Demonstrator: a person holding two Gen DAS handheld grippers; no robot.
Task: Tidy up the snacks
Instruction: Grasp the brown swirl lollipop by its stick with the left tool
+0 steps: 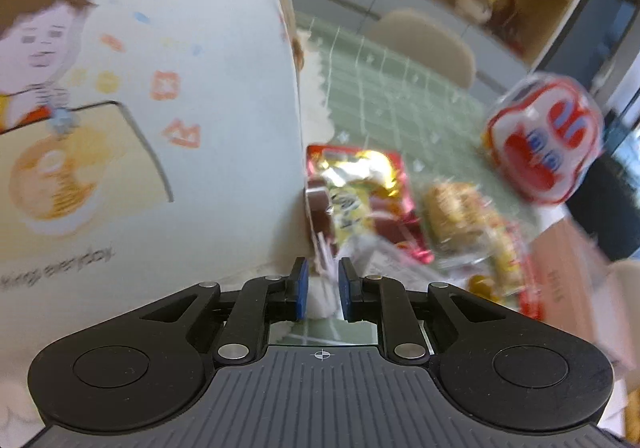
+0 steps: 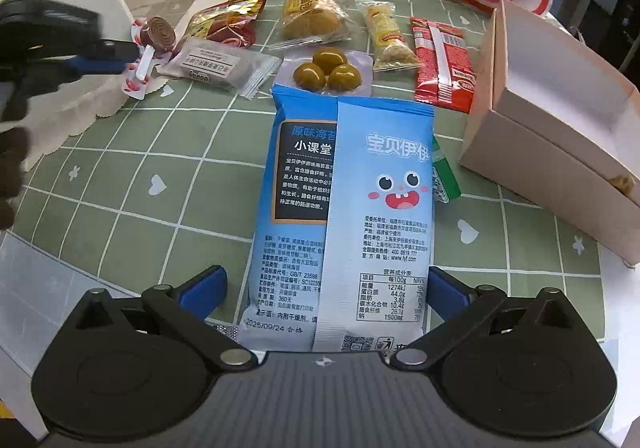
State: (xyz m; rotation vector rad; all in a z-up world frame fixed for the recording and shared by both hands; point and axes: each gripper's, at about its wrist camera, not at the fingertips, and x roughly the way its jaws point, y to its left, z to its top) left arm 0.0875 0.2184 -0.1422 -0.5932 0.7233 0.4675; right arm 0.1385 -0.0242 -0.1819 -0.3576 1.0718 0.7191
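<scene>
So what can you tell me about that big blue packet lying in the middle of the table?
The blue packet is a glossy sealed pouch lying flat, back side up, on the green checked tablecloth. A centre seam runs down it, with a cartoon face, printed text, a nutrition table and a date stamp. Its near end lies between the wide-open fingers of the right claw. Its far edge overlaps a pack of green olives.

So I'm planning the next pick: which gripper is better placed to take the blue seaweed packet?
Right: the right gripper is open astride the blue seaweed packet; the left gripper sits by the lollipop.
</scene>
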